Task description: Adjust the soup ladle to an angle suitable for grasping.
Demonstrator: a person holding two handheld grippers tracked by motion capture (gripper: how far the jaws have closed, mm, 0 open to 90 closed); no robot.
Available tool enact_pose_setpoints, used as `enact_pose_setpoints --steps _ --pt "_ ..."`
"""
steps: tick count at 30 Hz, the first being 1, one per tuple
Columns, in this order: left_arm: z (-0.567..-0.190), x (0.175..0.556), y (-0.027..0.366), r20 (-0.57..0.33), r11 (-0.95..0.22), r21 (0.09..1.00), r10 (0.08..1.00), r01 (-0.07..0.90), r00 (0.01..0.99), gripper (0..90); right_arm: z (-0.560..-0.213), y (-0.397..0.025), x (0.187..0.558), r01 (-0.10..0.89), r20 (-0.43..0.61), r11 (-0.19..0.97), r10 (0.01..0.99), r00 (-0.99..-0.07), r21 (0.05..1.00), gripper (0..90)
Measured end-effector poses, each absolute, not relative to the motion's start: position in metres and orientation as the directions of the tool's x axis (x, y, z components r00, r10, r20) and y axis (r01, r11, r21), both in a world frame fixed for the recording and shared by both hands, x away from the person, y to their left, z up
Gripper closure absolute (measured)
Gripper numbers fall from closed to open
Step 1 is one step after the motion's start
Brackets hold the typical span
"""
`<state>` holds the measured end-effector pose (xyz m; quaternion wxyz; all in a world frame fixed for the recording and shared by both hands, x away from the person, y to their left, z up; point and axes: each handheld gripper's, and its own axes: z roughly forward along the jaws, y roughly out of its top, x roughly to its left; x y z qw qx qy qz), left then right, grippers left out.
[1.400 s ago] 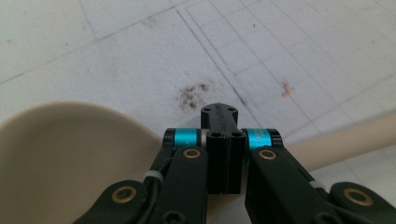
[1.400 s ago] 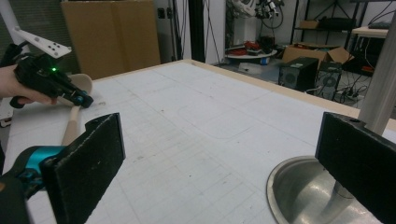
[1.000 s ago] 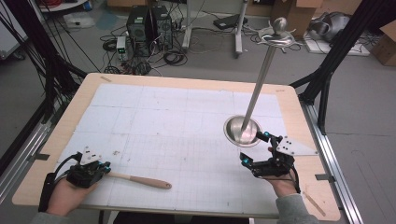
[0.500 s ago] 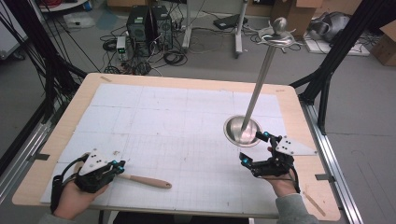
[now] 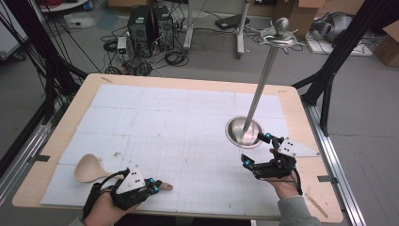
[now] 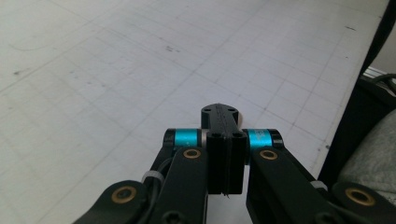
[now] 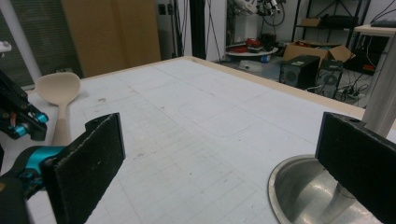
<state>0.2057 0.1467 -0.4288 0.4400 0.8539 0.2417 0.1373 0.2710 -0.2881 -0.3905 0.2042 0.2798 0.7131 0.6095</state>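
Note:
A pale wooden spoon (image 5: 89,168) lies on the white grid mat near the front left, its bowl to the left. My left gripper (image 5: 155,184) sits over the spoon's handle, whose tip (image 5: 165,187) pokes out past the jaws. In the left gripper view those jaws (image 6: 223,140) are pressed flat together, with a sliver of tan at their tip. My right gripper (image 5: 254,148) is open beside the round steel base (image 5: 243,132) of a tall metal stand (image 5: 263,75). From the right gripper (image 7: 224,154), I see the spoon (image 7: 58,88) far left and the base (image 7: 303,191) lower right.
The wooden table (image 5: 56,141) carries the white grid mat (image 5: 179,122). The stand's pole leans up to a knobbed, hooked top (image 5: 281,28). Black frame posts flank the table; computers and cables lie on the floor beyond the far edge.
My left gripper has slid to the right along the spoon's handle, uncovering the spoon's bowl. The right gripper and the stand have stayed put.

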Motion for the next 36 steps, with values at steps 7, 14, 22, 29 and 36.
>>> enact_pose_setpoints --steps 7,14,22,29,36 --pt "-0.437 0.205 0.131 0.031 -0.533 0.802 0.486 0.269 0.873 89.8 -0.390 -0.288 0.271 0.151 0.049 0.102 0.649 -0.759 0.983 0.1" --pt "-0.443 0.213 0.119 0.020 -0.547 0.792 0.468 0.272 0.883 89.8 -0.390 -0.289 0.271 0.146 0.047 0.100 0.649 -0.759 0.984 0.1" --pt "-0.449 0.216 0.114 0.015 -0.576 0.769 0.450 0.278 0.893 89.9 -0.390 -0.289 0.271 0.151 0.053 0.096 0.647 -0.761 0.984 0.1" --pt "-0.451 0.219 0.116 0.030 -0.570 0.776 0.463 0.272 0.886 89.9 -0.390 -0.289 0.270 0.145 0.048 0.097 0.647 -0.761 0.985 0.1" --pt "-0.452 0.224 0.118 0.038 -0.560 0.784 0.473 0.267 0.880 90.0 -0.390 -0.290 0.269 0.152 0.055 0.095 0.648 -0.760 0.984 0.1"
